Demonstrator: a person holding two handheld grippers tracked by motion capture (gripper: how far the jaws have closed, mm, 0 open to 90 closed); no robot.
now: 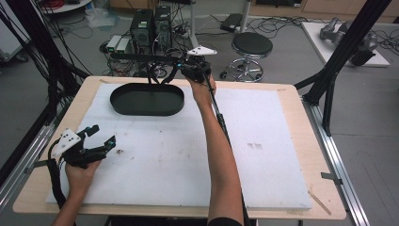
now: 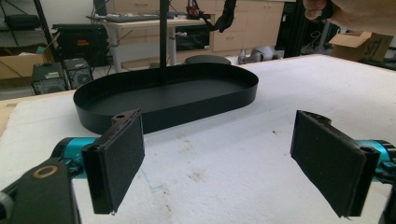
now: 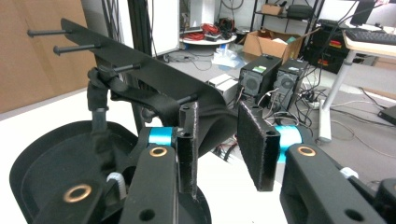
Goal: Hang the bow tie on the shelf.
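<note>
With jaws apart, the right gripper (image 1: 195, 70) reaches for the rack (image 3: 140, 74) above the tray (image 1: 147, 100) at twelve o'clock, while the left gripper (image 1: 96, 139), jaws wide, waits at eight o'clock.

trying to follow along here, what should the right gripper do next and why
Probably close the right gripper on the dark strap hanging from the black pegged bar. In the right gripper view its jaws stand apart, with the strap's end seeming to lie between them, over the black oval tray. The left gripper rests open, apart from the tray.
</note>
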